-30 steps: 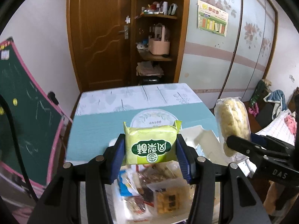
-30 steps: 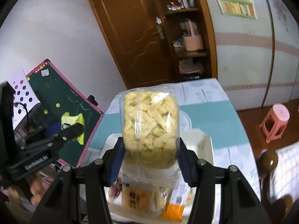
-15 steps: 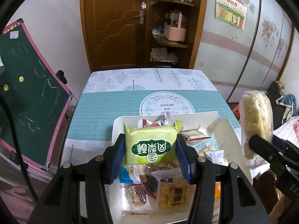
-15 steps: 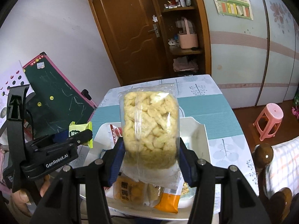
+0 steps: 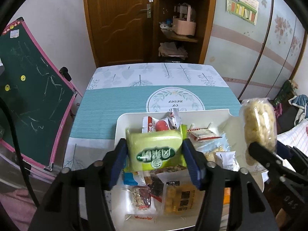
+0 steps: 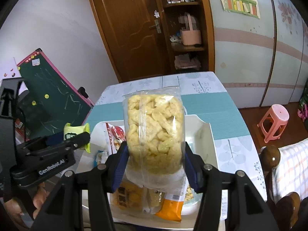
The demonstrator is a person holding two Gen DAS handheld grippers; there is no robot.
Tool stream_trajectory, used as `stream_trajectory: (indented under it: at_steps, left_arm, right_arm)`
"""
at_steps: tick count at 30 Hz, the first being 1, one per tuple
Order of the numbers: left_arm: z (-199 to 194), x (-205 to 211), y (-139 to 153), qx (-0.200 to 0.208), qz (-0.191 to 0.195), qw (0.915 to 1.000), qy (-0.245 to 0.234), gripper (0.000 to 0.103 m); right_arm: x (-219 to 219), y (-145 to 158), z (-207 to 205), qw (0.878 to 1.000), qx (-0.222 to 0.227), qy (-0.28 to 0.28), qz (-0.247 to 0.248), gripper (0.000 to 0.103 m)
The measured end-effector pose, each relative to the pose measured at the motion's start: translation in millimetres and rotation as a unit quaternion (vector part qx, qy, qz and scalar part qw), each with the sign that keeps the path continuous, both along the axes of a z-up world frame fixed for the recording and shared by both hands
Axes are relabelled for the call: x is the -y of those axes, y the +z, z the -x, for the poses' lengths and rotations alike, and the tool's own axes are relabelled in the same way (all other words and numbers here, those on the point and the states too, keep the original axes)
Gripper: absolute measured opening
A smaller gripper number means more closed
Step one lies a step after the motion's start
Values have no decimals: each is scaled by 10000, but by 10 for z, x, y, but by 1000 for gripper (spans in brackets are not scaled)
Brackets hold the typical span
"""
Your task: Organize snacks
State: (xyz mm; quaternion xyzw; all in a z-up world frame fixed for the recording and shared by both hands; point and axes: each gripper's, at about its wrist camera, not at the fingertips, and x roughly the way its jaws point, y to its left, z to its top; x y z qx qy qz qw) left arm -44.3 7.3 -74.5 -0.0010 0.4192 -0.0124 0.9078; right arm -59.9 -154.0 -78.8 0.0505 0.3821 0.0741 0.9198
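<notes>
Glossy green pillow packet [image 5: 155,150] sits between the left gripper's [image 5: 155,154] opening jaws; the right gripper [image 6: 155,159] clamps one clear, lumpy puff bag [image 6: 154,132].

A brown door [image 5: 119,21] is seen upper centre, shelves [image 5: 181,19] beside it, a chalkboard [image 5: 28,88] at left, a pink stool [image 6: 274,123] at right.
</notes>
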Motion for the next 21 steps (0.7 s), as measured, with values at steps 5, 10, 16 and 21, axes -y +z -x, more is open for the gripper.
stream_trajectory:
  at_steps: [5,10,16,21]
  left_arm:
    - [42,-41,49,211,62,9997,126,96]
    - [29,-45,32,160,-77,9997,190,96]
    - [12,-53,0,45,-63,9997,250,96]
    - [17,-68,35,55,-88,9995,294,96]
  right_arm:
    - [-38,-145,-68,9996,-295,24,36,60]
    - [-57,-130,-50,9998,-140,-32,165,71]
    - [-51,-119,-48,9998,-131,-44,132,72]
    - [-30,-91,-47,9998,-163,-69,65,72]
